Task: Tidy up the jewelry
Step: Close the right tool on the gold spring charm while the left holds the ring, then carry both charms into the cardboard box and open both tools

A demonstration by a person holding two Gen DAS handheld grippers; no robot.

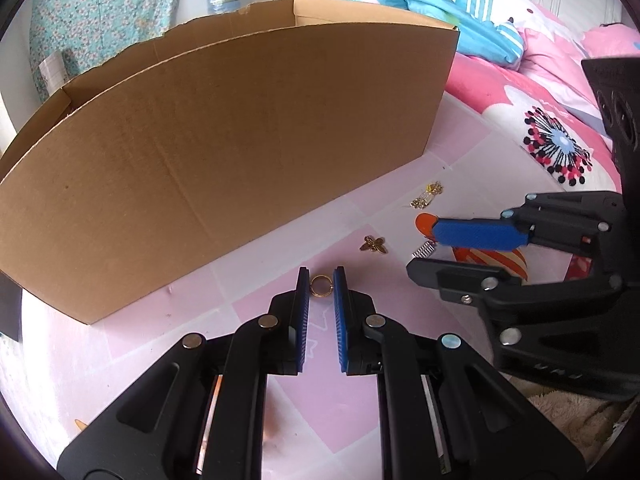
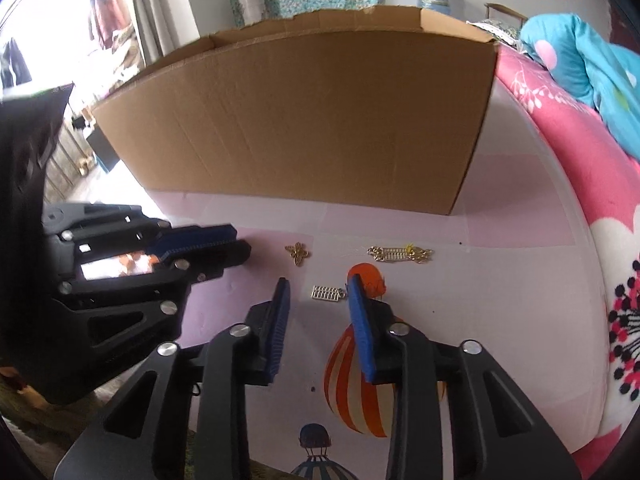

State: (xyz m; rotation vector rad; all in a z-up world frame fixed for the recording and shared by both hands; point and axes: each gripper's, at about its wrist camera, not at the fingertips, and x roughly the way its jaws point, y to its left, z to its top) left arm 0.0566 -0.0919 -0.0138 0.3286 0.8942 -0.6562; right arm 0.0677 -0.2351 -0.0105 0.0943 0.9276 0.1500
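Gold ring (image 1: 321, 286) lying flat on pink surface (image 1: 256, 304), between pads of left tool (image 1: 321, 280); tool nearly closed, contact not clear. Ring seeming light, stiff, slippery: pinching across band. Right tool (image 2: 318, 292) standing open over small silver charm (image 2: 328, 293).

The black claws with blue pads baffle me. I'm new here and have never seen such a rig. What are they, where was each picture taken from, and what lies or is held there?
They are two hand-held grippers worked by a person. Each carries a wide-angle camera looking along its fingers. The left wrist view shows the left gripper pinching a gold ring. The right wrist view shows the right gripper open around a small silver charm, not gripping it. On the pink mat also lie a gold insect-shaped charm and a cluster of gold pieces, before a cardboard box.
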